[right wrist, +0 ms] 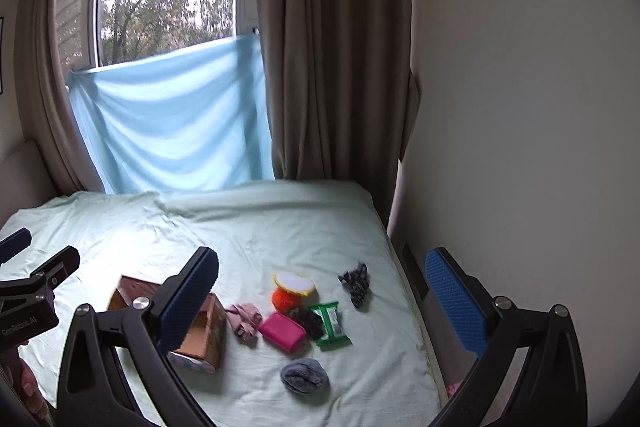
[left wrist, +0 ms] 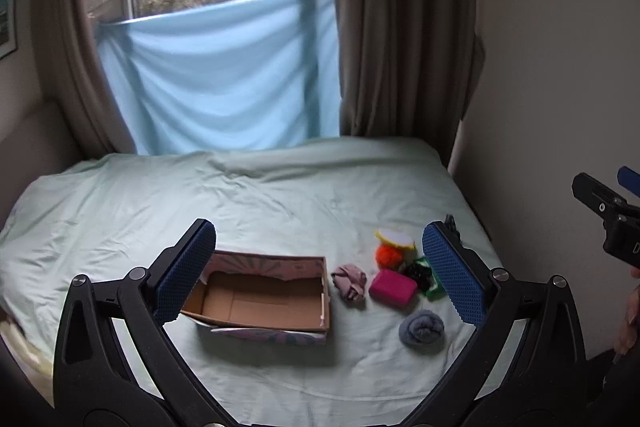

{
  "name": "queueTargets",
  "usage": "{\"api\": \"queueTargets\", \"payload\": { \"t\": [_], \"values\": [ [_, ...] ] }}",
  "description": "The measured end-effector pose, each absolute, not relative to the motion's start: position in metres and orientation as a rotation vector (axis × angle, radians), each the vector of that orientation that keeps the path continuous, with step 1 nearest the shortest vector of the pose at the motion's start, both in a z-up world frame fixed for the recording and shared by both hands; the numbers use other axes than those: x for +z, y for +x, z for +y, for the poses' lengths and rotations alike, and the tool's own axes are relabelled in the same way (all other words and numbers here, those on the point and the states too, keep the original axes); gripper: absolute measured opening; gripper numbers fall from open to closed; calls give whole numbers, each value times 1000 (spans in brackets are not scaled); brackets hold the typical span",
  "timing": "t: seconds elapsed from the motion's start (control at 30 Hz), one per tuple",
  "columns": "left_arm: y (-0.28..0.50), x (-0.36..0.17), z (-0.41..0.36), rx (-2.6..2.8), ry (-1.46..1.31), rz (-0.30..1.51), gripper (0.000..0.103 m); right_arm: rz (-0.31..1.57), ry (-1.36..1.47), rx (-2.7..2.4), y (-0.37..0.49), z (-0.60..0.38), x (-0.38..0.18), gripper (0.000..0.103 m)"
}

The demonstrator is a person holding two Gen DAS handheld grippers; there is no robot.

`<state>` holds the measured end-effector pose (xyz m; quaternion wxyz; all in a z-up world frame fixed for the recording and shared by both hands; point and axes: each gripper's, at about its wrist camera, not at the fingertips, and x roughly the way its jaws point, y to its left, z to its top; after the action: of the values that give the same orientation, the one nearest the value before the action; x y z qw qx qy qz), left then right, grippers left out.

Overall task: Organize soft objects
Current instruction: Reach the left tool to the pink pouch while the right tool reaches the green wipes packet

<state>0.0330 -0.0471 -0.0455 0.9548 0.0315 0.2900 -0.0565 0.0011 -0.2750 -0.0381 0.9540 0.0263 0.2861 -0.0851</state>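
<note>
An open, empty cardboard box (left wrist: 264,297) lies on the bed; it also shows in the right wrist view (right wrist: 204,331). Right of it lie a pink cloth (left wrist: 350,281), a magenta sponge (left wrist: 393,287), a grey-blue rolled cloth (left wrist: 422,325), an orange pom-pom (left wrist: 388,255), a white-and-yellow pad (left wrist: 396,238) and a green packet (right wrist: 330,325). A dark patterned cloth (right wrist: 356,283) lies farther right. My left gripper (left wrist: 320,267) is open and empty, above the box and the items. My right gripper (right wrist: 322,297) is open and empty, above the pile.
The bed (left wrist: 260,195) has a pale green sheet. A blue cloth (left wrist: 220,83) hangs over the window, with brown curtains (left wrist: 400,27) beside it. A wall (right wrist: 520,107) runs along the bed's right edge.
</note>
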Motion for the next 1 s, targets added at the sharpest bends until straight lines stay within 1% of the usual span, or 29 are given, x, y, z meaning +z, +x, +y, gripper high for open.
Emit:
{"api": "queueTargets", "payload": {
  "t": [0.23,0.7,0.87,1.0],
  "values": [
    [69,-127,-96,-227,133,697,103,703,55,-163,35,-308,-118,103],
    [152,-322,-191,-441,275,955,103,884,38,-118,110,-365,-279,103],
    [183,-375,-212,-488,326,1025,102,962,34,-73,137,-370,-334,103],
    [197,-406,-229,-541,405,1035,103,1009,51,-43,156,-372,-367,103]
  ]
}}
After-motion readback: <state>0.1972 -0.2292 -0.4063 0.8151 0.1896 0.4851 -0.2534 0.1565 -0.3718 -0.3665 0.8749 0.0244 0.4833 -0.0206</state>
